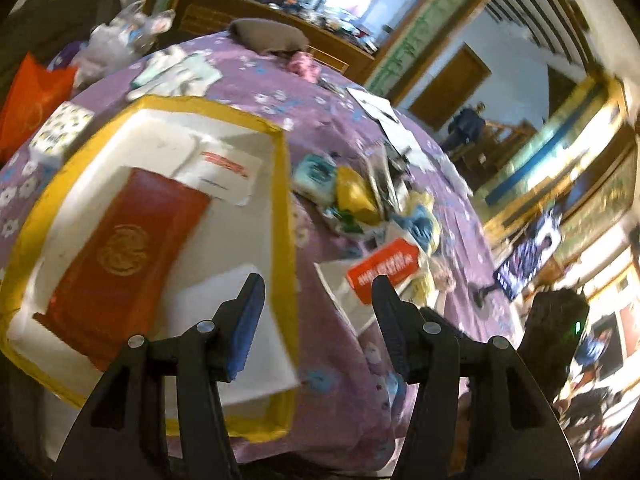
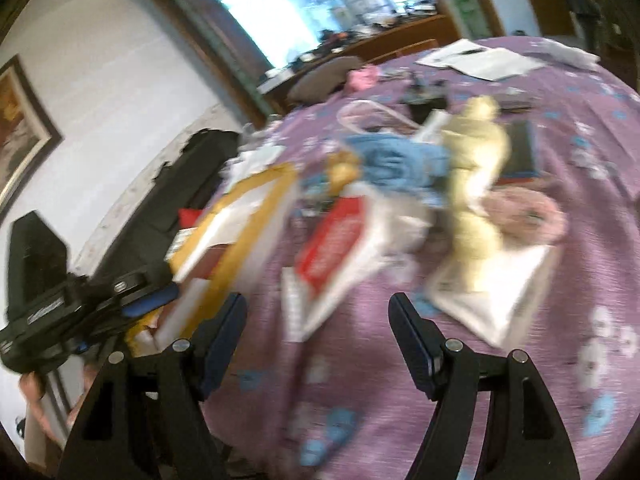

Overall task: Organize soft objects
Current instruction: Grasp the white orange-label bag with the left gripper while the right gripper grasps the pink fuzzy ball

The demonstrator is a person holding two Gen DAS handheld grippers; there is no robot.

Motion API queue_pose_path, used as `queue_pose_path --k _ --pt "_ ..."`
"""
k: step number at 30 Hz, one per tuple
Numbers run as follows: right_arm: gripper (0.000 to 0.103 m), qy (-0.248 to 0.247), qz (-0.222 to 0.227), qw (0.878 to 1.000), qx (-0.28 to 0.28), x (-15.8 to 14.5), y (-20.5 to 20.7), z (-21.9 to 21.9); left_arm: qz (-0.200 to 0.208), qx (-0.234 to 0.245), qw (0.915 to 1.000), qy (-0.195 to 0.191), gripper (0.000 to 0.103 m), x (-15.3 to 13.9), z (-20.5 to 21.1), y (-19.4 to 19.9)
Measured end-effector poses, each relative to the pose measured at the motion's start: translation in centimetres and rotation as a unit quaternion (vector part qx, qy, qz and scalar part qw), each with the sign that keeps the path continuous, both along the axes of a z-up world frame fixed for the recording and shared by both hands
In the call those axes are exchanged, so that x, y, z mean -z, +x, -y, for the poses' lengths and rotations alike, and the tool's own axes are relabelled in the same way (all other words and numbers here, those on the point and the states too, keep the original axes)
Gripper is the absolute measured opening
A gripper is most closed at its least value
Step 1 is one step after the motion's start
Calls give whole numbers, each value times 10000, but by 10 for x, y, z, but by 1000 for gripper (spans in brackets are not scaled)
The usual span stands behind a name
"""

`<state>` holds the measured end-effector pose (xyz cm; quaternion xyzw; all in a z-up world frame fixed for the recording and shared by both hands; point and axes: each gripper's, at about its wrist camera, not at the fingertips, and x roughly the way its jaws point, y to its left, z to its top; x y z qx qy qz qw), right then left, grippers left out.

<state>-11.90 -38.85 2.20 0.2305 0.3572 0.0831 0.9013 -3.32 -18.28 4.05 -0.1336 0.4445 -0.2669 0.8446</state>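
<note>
A white box with a yellow rim (image 1: 282, 184) sits on the purple flowered cloth (image 1: 332, 392); inside lie a red packet (image 1: 120, 248) and white paper. It also shows in the right wrist view (image 2: 240, 236). A heap of soft things lies to its right: a yellow cloth (image 1: 356, 196), a blue cloth (image 2: 396, 164), a pale yellow cloth (image 2: 476, 184), a pink fuzzy item (image 2: 528, 216) and a red-and-white packet (image 2: 340, 248). My left gripper (image 1: 318, 292) is open and empty over the box's near right corner. My right gripper (image 2: 318, 312) is open and empty, short of the heap.
A patterned tissue box (image 1: 60, 128), an orange bag (image 1: 32, 96) and a plastic bag (image 1: 120, 36) stand left of the white box. Papers (image 2: 480, 60) and dark small items (image 2: 424, 96) lie at the far side. A grey cushion (image 1: 268, 34) sits at the far edge.
</note>
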Motion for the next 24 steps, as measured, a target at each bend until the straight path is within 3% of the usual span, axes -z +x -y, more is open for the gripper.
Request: queue_pose_path --k 6,20,24 --pt "73 185 -384 9990 166 21 -8 16 228 257 9990 287 56 1 24 -9" --pt "79 -160 -290 9994 78 19 -14 8 137 450 9983 343 56 5 39 -14" --pt "78 113 -349 9993 34 19 -11 17 158 492 9980 360 56 5 40 -15"
